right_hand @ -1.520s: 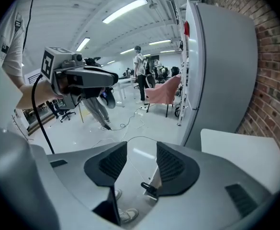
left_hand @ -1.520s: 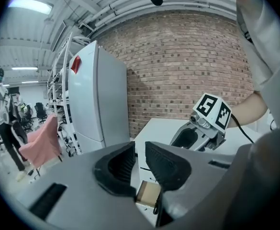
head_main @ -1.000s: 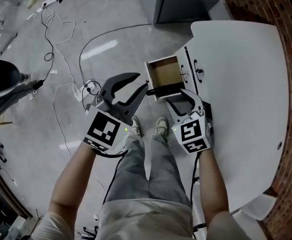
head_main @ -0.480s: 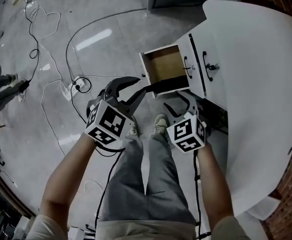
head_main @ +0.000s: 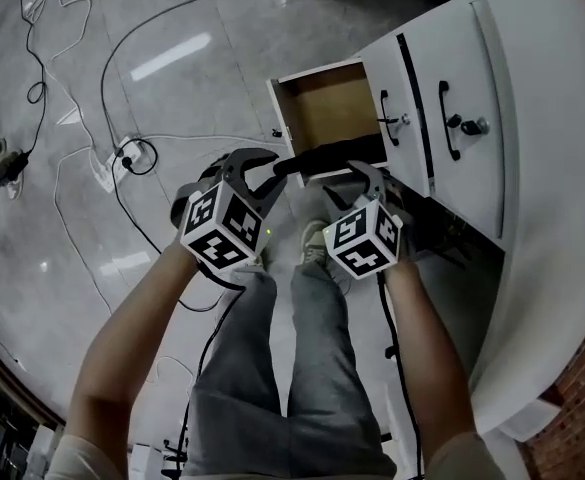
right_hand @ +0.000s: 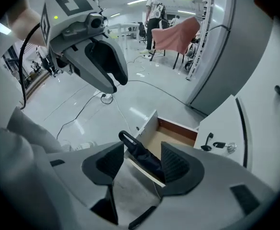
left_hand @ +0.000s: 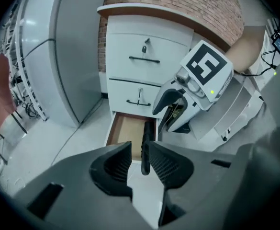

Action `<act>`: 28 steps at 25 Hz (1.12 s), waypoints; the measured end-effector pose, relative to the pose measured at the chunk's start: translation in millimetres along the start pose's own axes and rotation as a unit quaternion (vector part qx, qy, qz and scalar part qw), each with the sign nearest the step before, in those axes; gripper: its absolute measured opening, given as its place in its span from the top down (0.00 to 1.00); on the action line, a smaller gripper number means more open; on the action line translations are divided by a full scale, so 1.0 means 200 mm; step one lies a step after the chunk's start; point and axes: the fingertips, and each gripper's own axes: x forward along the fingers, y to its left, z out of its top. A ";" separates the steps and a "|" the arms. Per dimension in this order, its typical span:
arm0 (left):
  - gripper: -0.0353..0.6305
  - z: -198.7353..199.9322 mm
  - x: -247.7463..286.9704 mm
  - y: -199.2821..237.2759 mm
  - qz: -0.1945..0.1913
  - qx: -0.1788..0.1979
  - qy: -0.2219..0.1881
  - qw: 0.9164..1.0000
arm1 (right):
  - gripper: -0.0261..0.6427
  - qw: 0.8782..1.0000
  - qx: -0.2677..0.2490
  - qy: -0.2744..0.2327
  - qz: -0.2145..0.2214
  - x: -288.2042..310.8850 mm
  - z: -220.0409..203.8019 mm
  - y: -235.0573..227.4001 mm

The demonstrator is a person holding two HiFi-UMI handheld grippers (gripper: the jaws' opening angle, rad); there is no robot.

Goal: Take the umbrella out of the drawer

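Note:
The bottom drawer (head_main: 324,108) of the white cabinet (head_main: 442,78) stands pulled out. A folded black umbrella (head_main: 332,155) lies across its near edge, with the hooked handle sticking out past the drawer's corner. My left gripper (head_main: 275,171) hangs open just beside the handle end. My right gripper (head_main: 360,180) is open above the umbrella's other end, and its jaws have just been opening with nothing pressed between the pads. In the left gripper view the umbrella (left_hand: 148,137) shows beyond the open left gripper (left_hand: 138,150). In the right gripper view the umbrella (right_hand: 140,153) shows through the gap of the right gripper (right_hand: 142,152).
Cables and a power strip (head_main: 107,168) trail over the glossy floor at left. The upper drawers have black handles and a key (head_main: 472,125) in a lock. My legs and shoes (head_main: 312,240) are under the grippers. A person (right_hand: 154,8) stands far off by a chair with a red cloth.
Both grippers have come down toward the open drawer and now sit right at the umbrella. The drawer looks larger and nearer in the head view.

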 end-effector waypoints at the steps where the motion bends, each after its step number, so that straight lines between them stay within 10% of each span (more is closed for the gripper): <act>1: 0.80 -0.04 0.06 -0.01 -0.006 -0.001 0.006 1.000 | 0.64 1.000 -0.006 0.006 -0.001 0.05 -0.03 0.00; 12: 0.80 -0.44 0.61 -0.04 -0.047 0.011 0.069 0.996 | 0.62 0.998 -0.039 0.048 0.003 0.55 -0.35 0.01; 28: 0.83 -0.66 0.95 -0.05 -0.060 -0.002 0.055 0.997 | 0.56 0.991 -0.096 0.090 0.011 0.97 -0.58 -0.07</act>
